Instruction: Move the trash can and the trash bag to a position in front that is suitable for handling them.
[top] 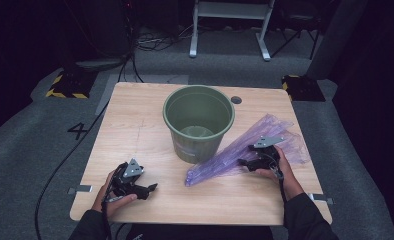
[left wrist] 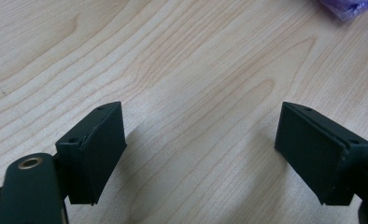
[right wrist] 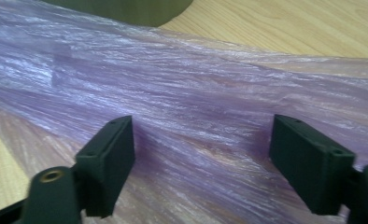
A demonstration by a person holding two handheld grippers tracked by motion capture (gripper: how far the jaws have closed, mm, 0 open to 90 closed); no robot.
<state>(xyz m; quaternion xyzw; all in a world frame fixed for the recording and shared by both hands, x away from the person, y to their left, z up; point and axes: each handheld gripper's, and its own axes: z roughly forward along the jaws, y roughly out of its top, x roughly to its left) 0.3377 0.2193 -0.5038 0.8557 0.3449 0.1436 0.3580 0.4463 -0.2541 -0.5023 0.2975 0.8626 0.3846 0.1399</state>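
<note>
A green plastic bucket [top: 198,122] stands upright near the middle of the wooden table [top: 135,115], with nothing visible inside it. A crumpled purple plastic bag [top: 280,135] lies flat to its right, its narrow end reaching toward the table's front. My right gripper [top: 241,162] hovers over that bag, open; in the right gripper view its jaws [right wrist: 201,168] straddle the purple film [right wrist: 196,93] without pinching it, and the bucket's base [right wrist: 135,11] is at the top. My left gripper [top: 152,189] is open over bare wood at the front left [left wrist: 201,154], and a tip of the bag [left wrist: 348,7] shows far off.
A round cable hole [top: 236,100] sits in the table's far edge. Beyond the table are grey carpet, cables, a white metal frame [top: 230,30] and two black blocks with yellow stripes [top: 67,85] [top: 302,87].
</note>
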